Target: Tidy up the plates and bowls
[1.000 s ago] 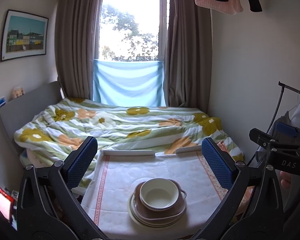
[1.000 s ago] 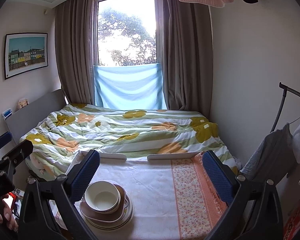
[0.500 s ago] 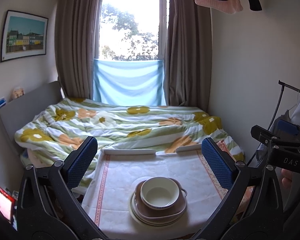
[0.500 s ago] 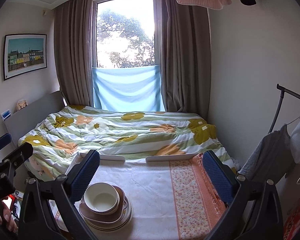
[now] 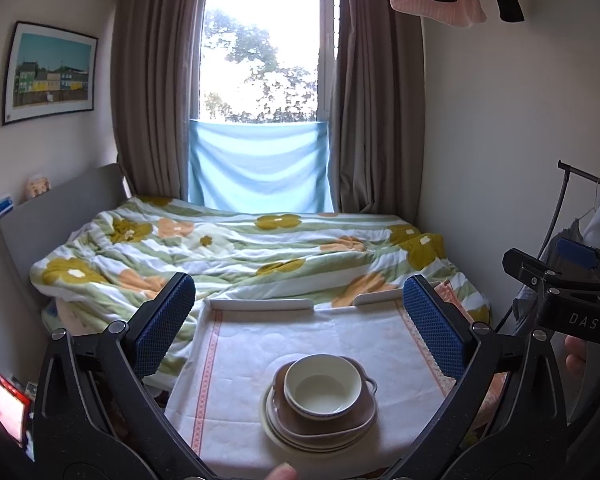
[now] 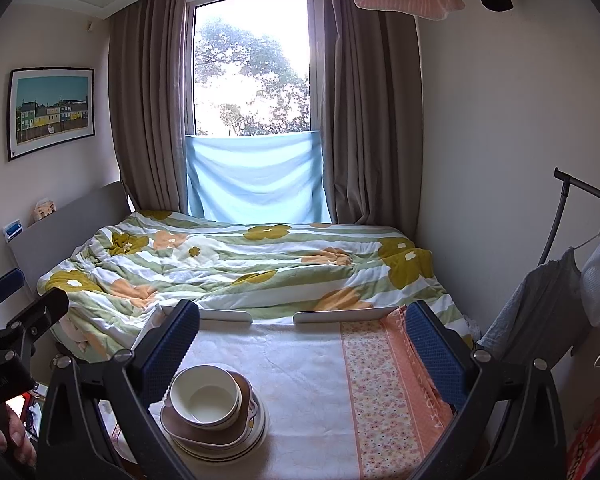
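Observation:
A cream bowl (image 5: 323, 385) sits on top of a brown dish (image 5: 358, 416), which rests on a stack of cream plates (image 5: 300, 438) on the cloth-covered table (image 5: 260, 344). The same bowl (image 6: 204, 396), brown dish (image 6: 188, 424) and plates (image 6: 236, 446) show at the lower left in the right wrist view. My left gripper (image 5: 298, 320) is open and empty, above and behind the stack. My right gripper (image 6: 302, 344) is open and empty, to the right of the stack.
A bed with a flowered quilt (image 5: 240, 252) lies beyond the table's far edge. Two white rails (image 6: 340, 315) stand along that edge. An orange floral cloth (image 6: 384, 384) covers the table's right part. A clothes rack (image 6: 568, 248) stands at the right.
Both views have shifted only slightly. The right wrist view has tilted a little, so the stack sits slightly higher in it. Nothing was picked up or put down.

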A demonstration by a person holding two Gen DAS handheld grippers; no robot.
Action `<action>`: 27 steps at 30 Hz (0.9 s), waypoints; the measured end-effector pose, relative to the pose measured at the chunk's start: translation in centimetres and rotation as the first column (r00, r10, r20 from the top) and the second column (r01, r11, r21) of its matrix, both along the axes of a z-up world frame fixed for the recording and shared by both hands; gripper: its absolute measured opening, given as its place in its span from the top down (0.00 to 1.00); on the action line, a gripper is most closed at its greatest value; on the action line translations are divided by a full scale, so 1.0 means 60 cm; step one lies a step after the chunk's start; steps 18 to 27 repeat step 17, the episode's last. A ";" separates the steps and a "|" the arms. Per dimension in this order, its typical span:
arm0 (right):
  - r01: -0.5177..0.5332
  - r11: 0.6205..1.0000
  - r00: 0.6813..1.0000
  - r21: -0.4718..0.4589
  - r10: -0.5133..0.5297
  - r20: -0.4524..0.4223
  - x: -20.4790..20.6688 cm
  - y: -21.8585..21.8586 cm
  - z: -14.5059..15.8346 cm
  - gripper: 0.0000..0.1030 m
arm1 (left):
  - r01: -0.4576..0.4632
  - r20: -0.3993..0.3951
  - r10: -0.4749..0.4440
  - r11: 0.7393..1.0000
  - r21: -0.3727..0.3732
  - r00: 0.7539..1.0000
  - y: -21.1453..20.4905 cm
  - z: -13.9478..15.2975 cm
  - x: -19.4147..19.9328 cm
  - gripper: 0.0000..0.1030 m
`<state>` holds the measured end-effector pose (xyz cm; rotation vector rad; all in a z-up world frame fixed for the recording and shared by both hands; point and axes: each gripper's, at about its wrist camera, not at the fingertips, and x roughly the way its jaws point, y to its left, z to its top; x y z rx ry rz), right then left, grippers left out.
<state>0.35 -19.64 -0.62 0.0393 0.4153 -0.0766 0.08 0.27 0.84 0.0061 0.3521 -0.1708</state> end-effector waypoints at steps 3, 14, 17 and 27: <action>0.000 1.000 1.000 0.001 0.000 -0.001 0.000 0.000 0.000 0.01 | -0.009 0.009 0.009 1.000 0.009 1.000 0.003 0.001 0.001 0.00; 0.006 1.000 1.000 0.004 -0.006 -0.001 0.000 0.003 0.001 0.01 | 0.003 0.008 -0.003 1.000 0.029 1.000 0.015 -0.006 0.017 0.00; 0.013 1.000 1.000 0.002 -0.013 -0.006 0.005 0.009 0.003 0.01 | 0.013 0.008 -0.013 0.999 0.033 1.000 0.018 -0.009 0.023 0.00; 0.013 1.000 1.000 0.002 -0.013 -0.006 0.005 0.009 0.003 0.01 | 0.013 0.008 -0.013 0.999 0.033 1.000 0.018 -0.009 0.023 0.00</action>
